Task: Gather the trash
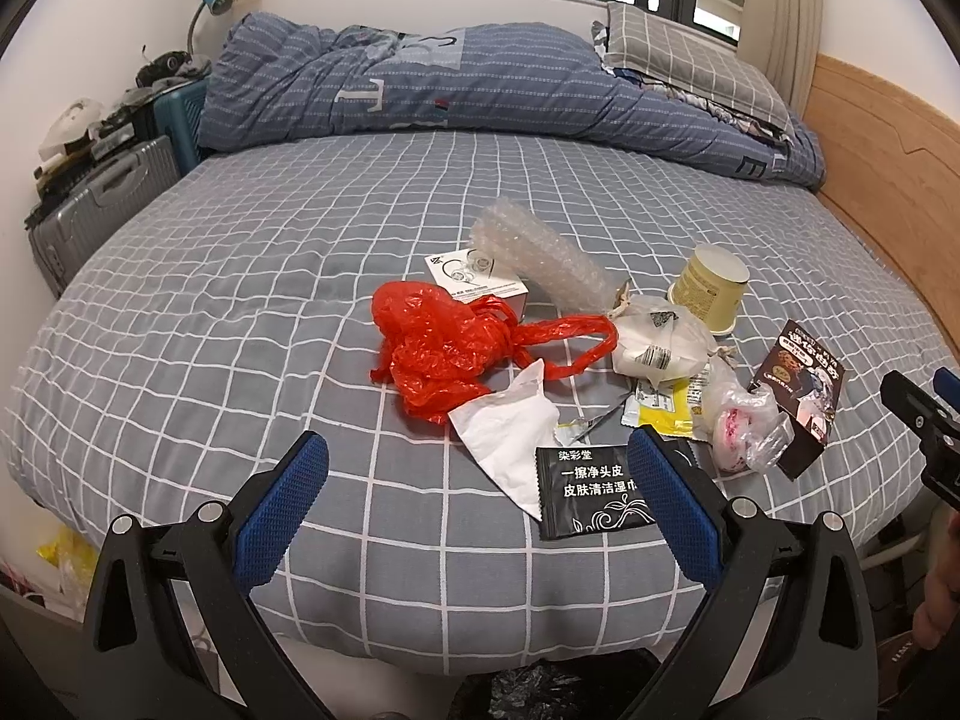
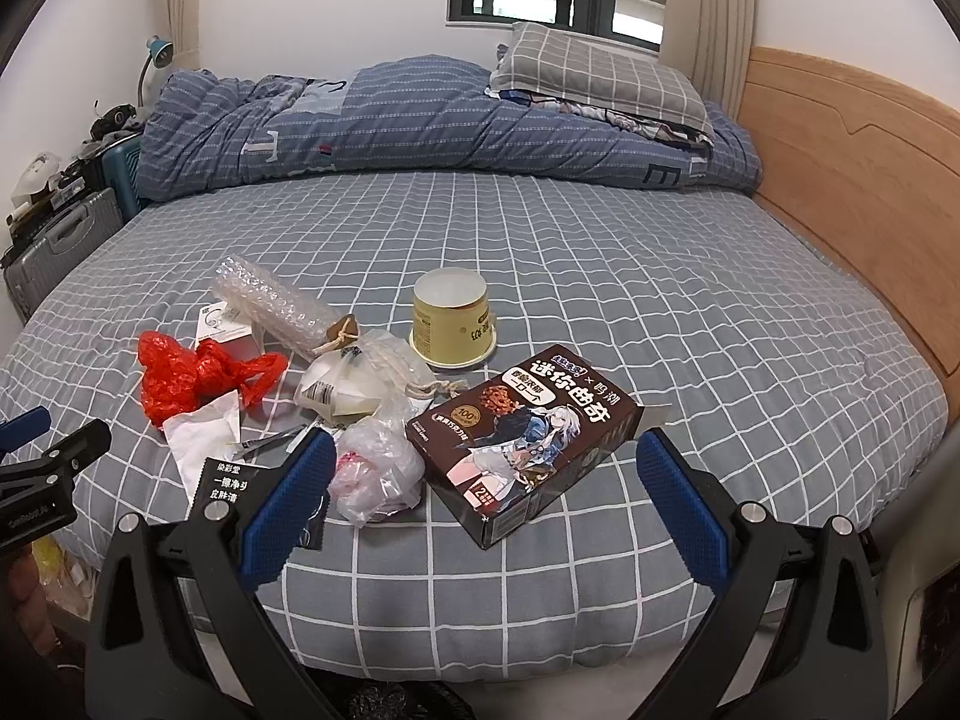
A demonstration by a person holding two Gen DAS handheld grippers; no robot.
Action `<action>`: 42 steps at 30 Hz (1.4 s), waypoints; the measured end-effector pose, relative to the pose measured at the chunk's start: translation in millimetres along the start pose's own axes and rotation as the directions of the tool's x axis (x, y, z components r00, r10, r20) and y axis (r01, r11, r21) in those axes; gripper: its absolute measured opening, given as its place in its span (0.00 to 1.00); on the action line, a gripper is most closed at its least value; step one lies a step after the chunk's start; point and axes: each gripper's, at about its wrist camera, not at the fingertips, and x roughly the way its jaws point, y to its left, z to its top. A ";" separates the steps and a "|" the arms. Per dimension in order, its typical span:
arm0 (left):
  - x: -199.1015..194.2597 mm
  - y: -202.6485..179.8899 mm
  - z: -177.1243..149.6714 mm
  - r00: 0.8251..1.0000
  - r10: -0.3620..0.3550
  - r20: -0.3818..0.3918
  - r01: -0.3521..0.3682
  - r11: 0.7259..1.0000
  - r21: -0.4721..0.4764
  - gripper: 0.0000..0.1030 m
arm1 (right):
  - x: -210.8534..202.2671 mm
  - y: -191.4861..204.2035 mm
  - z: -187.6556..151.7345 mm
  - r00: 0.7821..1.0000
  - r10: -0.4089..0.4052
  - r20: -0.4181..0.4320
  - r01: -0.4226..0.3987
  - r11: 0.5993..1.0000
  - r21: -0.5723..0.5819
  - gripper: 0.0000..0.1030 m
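Wide-open left gripper holding nothing, black wet-wipe sachet between its blue fingers, right gripper equally agape and empty before brown biscuit box, white tissue, crumpled red plastic bag, upturned yellow paper cup, all on grey checked bedsheet

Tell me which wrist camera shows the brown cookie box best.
The right wrist view: the brown cookie box lies close and whole between the open fingers of the right claw, its printed top readable. In the left wrist view the box sits small near the right edge, partly behind crumpled clear plastic.
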 end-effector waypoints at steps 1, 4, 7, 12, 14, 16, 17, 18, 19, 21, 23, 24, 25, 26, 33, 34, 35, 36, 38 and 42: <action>0.0 0.0 -0.1 1.000 0.000 0.000 0.000 1.000 0.000 0.95 | -0.2 -0.1 0.3 1.000 0.000 0.000 0.000 1.000 0.000 0.94; 0.3 -0.4 -0.1 1.000 0.000 -0.001 0.000 1.000 0.004 0.95 | 0.1 0.2 0.0 1.000 0.000 0.000 0.000 1.000 0.000 0.94; 0.6 -1.1 -0.3 1.000 0.002 -0.003 -0.002 1.000 0.007 0.95 | -0.4 0.7 0.1 1.000 0.002 0.001 -0.002 1.000 -0.002 0.94; -0.2 -1.2 0.0 1.000 0.006 -0.002 -0.006 1.000 0.008 0.95 | -1.0 1.4 0.1 1.000 0.006 0.002 -0.006 1.000 -0.007 0.94; -1.2 -1.0 0.3 1.000 0.009 -0.001 -0.009 1.000 0.007 0.95 | -1.3 1.6 0.1 1.000 0.005 0.003 -0.005 1.000 -0.006 0.94; -1.5 -1.2 0.2 1.000 0.012 -0.002 -0.012 1.000 0.010 0.95 | -1.3 1.3 0.3 1.000 0.006 0.003 -0.006 1.000 -0.006 0.94; -1.7 -1.3 0.5 1.000 0.014 -0.002 -0.014 1.000 0.012 0.95 | -1.4 1.4 0.3 1.000 0.006 0.003 -0.005 1.000 -0.006 0.94; -2.4 -1.6 0.9 1.000 0.015 -0.002 -0.015 1.000 0.013 0.95 | -1.5 1.5 0.4 1.000 0.006 0.003 -0.006 1.000 -0.007 0.94; -3.3 -1.9 1.0 1.000 0.014 -0.001 -0.014 1.000 0.013 0.95 | -1.4 1.2 0.3 1.000 0.006 0.003 -0.006 1.000 -0.006 0.94; -4.8 -2.1 1.8 1.000 0.011 -0.002 -0.011 1.000 0.012 0.95 | -1.4 1.2 0.3 1.000 0.006 0.002 -0.006 1.000 -0.006 0.94; -6.0 -2.4 2.3 1.000 0.012 0.000 -0.012 1.000 0.014 0.95 | -1.9 1.6 0.4 1.000 0.006 0.004 -0.006 1.000 -0.007 0.94; -6.9 -2.6 2.6 1.000 0.012 0.003 -0.012 1.000 0.016 0.95 | -1.5 1.4 0.3 1.000 0.005 0.004 -0.005 1.000 -0.006 0.94; -8.1 -3.2 2.5 1.000 0.015 0.004 -0.016 1.000 0.020 0.95 | -1.8 1.1 0.4 1.000 0.007 0.005 -0.007 1.000 -0.007 0.94; -8.6 -3.8 2.7 1.000 0.017 0.004 -0.017 1.000 0.022 0.95 | -2.0 0.6 0.5 1.000 0.006 0.005 -0.006 1.000 -0.006 0.94; -9.4 -4.1 2.3 1.000 0.018 -0.003 -0.018 1.000 0.016 0.95 | -1.9 0.3 0.5 1.000 0.006 0.005 -0.006 1.000 -0.006 0.94; -8.7 -3.6 2.8 1.000 0.017 -0.005 -0.017 1.000 0.014 0.95 | -2.0 -0.2 0.6 1.000 0.006 0.004 -0.006 1.000 -0.005 0.94; -8.4 -3.1 2.9 1.000 0.016 -0.006 -0.016 1.000 0.012 0.95 | -2.2 -0.7 0.8 1.000 0.006 0.003 -0.006 1.000 -0.004 0.94; -8.7 -3.3 2.7 1.000 0.017 -0.007 -0.017 1.000 0.012 0.95 | -2.5 -1.6 1.1 1.000 0.006 0.003 -0.006 1.000 -0.003 0.94; -7.7 -3.0 3.1 1.000 0.017 -0.007 -0.017 1.000 0.012 0.95 | -2.8 -1.8 1.3 1.000 0.007 0.004 -0.007 1.000 -0.003 0.94; -1.4 -1.1 2.6 1.000 0.022 -0.016 -0.022 1.000 0.009 0.95 | -2.2 -0.1 2.1 0.999 0.032 0.013 -0.032 0.999 -0.007 0.94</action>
